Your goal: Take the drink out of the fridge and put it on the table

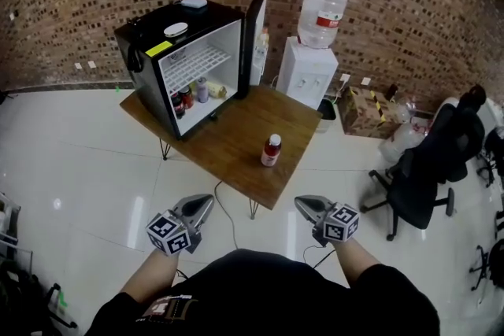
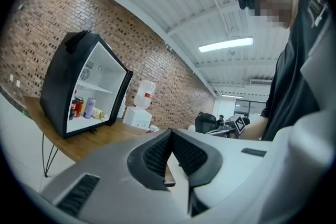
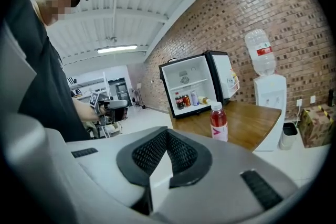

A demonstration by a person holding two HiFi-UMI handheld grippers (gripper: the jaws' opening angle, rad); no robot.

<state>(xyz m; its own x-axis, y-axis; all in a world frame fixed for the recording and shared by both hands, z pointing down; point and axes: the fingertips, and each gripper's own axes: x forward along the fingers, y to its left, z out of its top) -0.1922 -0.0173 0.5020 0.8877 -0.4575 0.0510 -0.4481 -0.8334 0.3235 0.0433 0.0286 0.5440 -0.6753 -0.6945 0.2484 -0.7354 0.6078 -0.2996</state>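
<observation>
Finding: the drink (image 1: 271, 149), a red bottle with a white cap, stands upright on the wooden counter (image 1: 236, 169). It is out near the front edge and well apart from the fridge (image 1: 142, 43).

The fridge door (image 1: 256, 27) hangs open. A few cans and bottles (image 1: 189, 97) sit on the fridge's bottom shelf.

My left gripper (image 1: 203, 203) has its jaws pressed together with nothing between them, and so does my right gripper (image 1: 305, 204). Both are close to my body, off the counter and touching nothing.

Assessment: I judge the placing step complete, with the task at or very near its end.

Next move: nothing more is required of the drink. If the door is to be closed, one gripper needs to reach the door's outer edge and push it round, passing clear of the bottle
</observation>
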